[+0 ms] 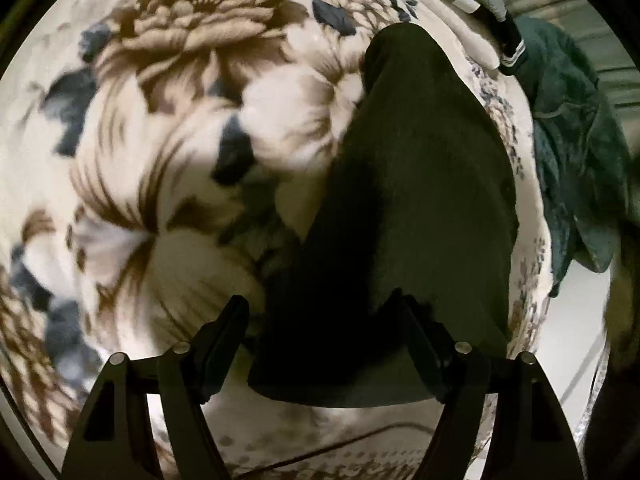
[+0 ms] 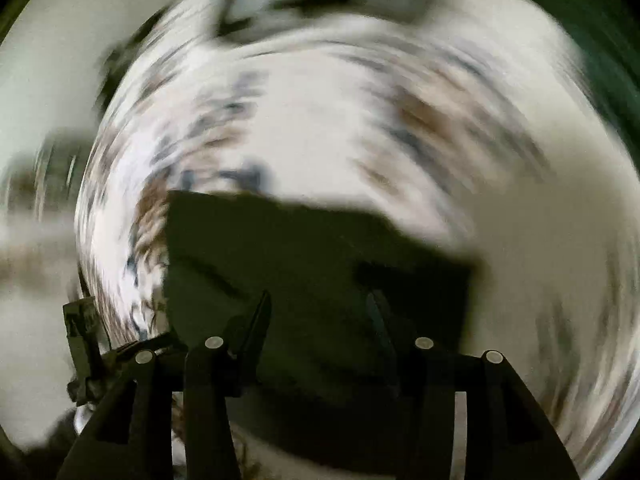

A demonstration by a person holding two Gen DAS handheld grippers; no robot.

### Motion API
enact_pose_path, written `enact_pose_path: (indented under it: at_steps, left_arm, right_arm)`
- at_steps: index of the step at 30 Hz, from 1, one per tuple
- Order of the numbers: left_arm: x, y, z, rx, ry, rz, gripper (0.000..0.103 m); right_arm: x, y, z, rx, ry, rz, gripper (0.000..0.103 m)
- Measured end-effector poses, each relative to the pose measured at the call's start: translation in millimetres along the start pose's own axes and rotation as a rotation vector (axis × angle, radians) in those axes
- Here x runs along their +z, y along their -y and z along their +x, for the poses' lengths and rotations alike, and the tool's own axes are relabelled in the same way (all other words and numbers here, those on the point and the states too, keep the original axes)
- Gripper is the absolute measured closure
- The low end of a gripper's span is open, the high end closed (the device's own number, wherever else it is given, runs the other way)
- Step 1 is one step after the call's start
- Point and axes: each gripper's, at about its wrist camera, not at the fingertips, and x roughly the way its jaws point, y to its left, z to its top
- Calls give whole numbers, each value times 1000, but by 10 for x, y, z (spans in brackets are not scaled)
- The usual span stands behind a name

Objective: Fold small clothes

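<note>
A small dark olive-black garment lies on a cream blanket with brown and grey flowers. In the left wrist view it runs as a long strip from the fingers up toward the top right. My left gripper is open, its fingers on either side of the garment's near end. In the right wrist view, which is heavily blurred by motion, the same garment shows as a flat dark rectangle. My right gripper is open just over its near edge.
A dark green cloth hangs at the blanket's right edge. A dark piece with white stripes lies at the top right. A thin cable runs along the near edge. A dark device sits at the lower left of the right view.
</note>
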Motion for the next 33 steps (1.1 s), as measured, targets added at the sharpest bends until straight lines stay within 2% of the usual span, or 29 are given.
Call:
enact_pose_path:
  at_steps: [2,3,4,6,7,8,9,10,12,18,20,22,23,24,25,26,27,28,29,30,31,32,33]
  left_arm:
    - [-10,-1,13,-30,26,13,33]
    - [-16,-2,13,-40,35,20,44]
    - [-19,14,22,-45,39,28,46]
    - [-26,33,21,-46,54,49,56]
    - [-32,36,17,-49,61,51,58]
    - [-42,11,6,-58,67,48,64]
    - [-52,-12,0,-60,72,45,73]
    - [-61,-48,-16,-66,77,40,76]
    - [-86,-119,-46,-91,89,21,82]
    - [-179,-185,-80,-114,97,17,87]
    - [-182,-188,-71,-114,87,18,87]
    - [-177,-179,-47,-103,61,26,87]
    - [-172,-179,-60,-103,56,24,86]
    - [-159,-172,-68,-99,41,18,86]
    - [-138,-179,-81,-98,23,8,86]
    - [-106,-191,-104,-103,9,-4,85]
    - [-73,-208,-129,-106,1,-14,85]
    - [-53,-216,-150,-114,-2,-17,84]
    - [-20,-211,-168,-119,-3,-14,78]
    - [8,-202,-175,-108,-1,-7,62]
    - [30,-189,-168,-98,0,3,52]
    - [53,-167,-143,-98,1,13,47]
    - [71,-142,-99,-105,-6,20,47]
  right_arm:
    - [521,-491,368,30,-85,-168,51]
    - [682,-648,532,32,-123,-212,51]
    - [832,-816,713,28,-164,-262,51]
    - [1003,-1119,1030,11,-245,-348,51]
    - [1060,-1262,1191,0,-292,-387,51]
    - [1104,-1346,1308,-5,-324,-414,54]
    - [1118,-1412,1376,-14,-339,-441,84]
    - [1122,-1451,1417,-11,-335,-463,100]
    - [1149,-1554,1355,-31,-287,-483,100]
    - [1297,-1484,1286,-106,-204,-420,101]
    - [1360,-1389,1296,-132,-201,-369,103]
    - [1427,-1339,1264,-222,-128,-362,103]
    - [1487,-1279,1213,-203,-119,-344,103]
    - [1563,-1162,1148,-89,-155,-270,103]
    - [1602,-1080,1081,-21,-171,-225,102]
    - [1624,-1008,970,11,-168,-210,90]
    - [1607,-956,842,-7,-167,-245,59]
    - [1582,-937,801,-15,-175,-264,45]
    - [1515,-870,745,-4,-199,-280,38]
    - [1460,-840,751,9,-224,-287,38]
    - [1392,-824,791,10,-260,-298,38]
    - [1307,-814,867,-9,-299,-319,38]
    - [1261,-815,931,-24,-314,-330,38]
